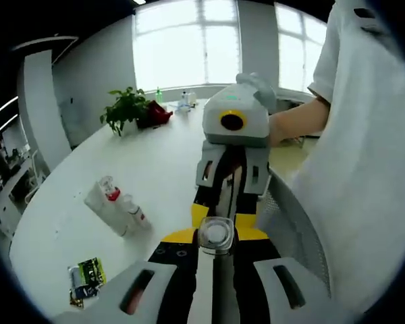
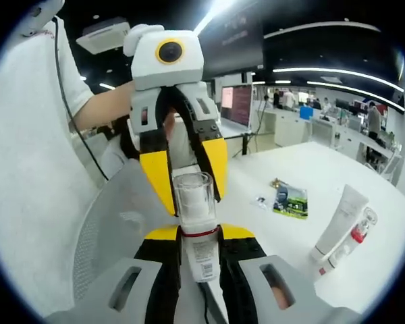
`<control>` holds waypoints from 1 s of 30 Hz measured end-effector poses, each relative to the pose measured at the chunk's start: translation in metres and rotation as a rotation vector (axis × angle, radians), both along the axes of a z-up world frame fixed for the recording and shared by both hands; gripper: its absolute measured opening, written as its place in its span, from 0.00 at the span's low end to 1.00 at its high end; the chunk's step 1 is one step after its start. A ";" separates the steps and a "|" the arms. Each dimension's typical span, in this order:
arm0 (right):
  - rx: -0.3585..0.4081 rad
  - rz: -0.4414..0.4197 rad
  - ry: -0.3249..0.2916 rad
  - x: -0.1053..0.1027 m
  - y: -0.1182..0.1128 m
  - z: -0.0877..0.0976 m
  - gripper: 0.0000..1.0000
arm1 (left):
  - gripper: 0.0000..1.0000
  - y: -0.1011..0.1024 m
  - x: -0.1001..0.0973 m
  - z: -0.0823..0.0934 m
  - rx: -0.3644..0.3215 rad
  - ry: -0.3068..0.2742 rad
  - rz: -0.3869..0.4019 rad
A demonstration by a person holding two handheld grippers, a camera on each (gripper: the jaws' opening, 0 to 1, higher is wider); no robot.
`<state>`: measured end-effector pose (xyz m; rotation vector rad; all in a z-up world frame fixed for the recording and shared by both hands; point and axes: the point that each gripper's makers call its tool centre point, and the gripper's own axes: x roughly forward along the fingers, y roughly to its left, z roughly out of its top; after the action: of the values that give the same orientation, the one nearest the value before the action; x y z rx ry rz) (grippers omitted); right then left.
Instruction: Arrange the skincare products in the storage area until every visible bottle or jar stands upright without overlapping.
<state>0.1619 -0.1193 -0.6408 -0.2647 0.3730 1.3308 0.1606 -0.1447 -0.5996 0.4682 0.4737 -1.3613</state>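
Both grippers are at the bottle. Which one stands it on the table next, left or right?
Right, probably. The right gripper is shut on the bottle at its labelled body, while the left gripper only flanks the clear cap. The table lies beside it.

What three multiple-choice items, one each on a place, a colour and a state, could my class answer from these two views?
1. Where does the white tube lie?
A. on the table
B. in a drawer
C. on a shelf

2. What colour is the band under the clear cap of the bottle?
A. blue
B. red
C. green

3. How is the bottle held?
A. between the left gripper and the right gripper
B. by a bare hand
C. not at all

Answers:
1 A, the tube rests flat on the white tabletop.
2 B, a red ring sits just below the cap.
3 A, one pair of jaws closes on the cap, the other on the body.
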 end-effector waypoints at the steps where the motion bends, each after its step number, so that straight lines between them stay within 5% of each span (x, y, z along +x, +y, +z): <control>1: 0.001 -0.010 0.004 0.003 -0.002 -0.001 0.21 | 0.24 -0.001 0.002 0.000 0.006 -0.001 -0.003; 7: -0.023 -0.083 0.027 0.016 -0.009 -0.010 0.22 | 0.23 -0.011 0.015 -0.009 0.055 -0.014 -0.031; 21: -0.085 -0.239 0.111 0.034 -0.032 -0.041 0.49 | 0.23 -0.025 0.048 -0.046 0.157 0.000 -0.094; 30: -0.109 -0.354 0.164 0.052 -0.054 -0.059 0.71 | 0.24 -0.026 0.095 -0.080 0.191 0.020 -0.039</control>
<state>0.2135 -0.1729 -0.7002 -0.1703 0.6030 0.9874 0.2555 -0.1709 -0.6800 0.6235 0.6166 -1.3652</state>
